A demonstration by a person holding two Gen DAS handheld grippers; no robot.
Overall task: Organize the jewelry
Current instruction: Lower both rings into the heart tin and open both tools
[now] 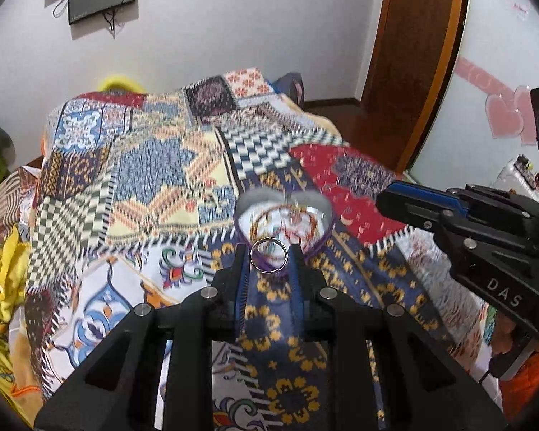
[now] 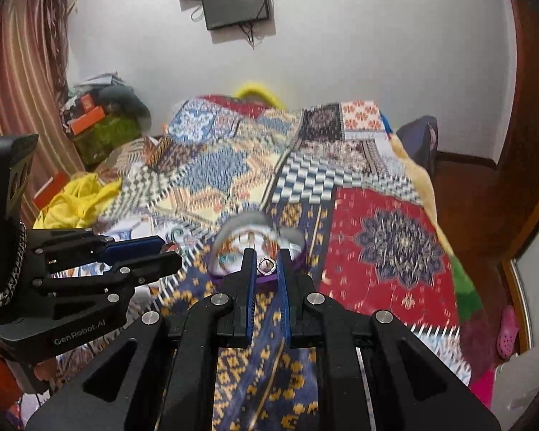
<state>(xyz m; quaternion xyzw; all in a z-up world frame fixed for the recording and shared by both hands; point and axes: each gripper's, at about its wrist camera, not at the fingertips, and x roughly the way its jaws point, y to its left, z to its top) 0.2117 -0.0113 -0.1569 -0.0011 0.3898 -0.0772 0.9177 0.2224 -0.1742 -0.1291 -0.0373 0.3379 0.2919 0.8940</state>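
Observation:
A heart-shaped purple jewelry box [image 1: 283, 215] with white lining lies open on the patterned bedspread [image 1: 154, 165], holding bangles and other pieces, blurred. My left gripper [image 1: 268, 254] is shut on a silver ring [image 1: 268, 254], held just in front of the box's near tip. My right gripper [image 2: 266, 264] is shut on a small silver ring or pendant [image 2: 266, 265], held over the box's near edge [image 2: 258, 237]. The left gripper also shows in the right wrist view [image 2: 169, 251] left of the box, and the right gripper shows in the left wrist view [image 1: 384, 201] to the right of the box.
The bed fills the middle of both views. Yellow cloth [image 2: 79, 197] lies at the bed's left side, with boxes and clutter [image 2: 100, 118] by a striped curtain. A wooden door [image 1: 409, 54] stands right of the bed. A screen [image 2: 237, 0] hangs on the wall.

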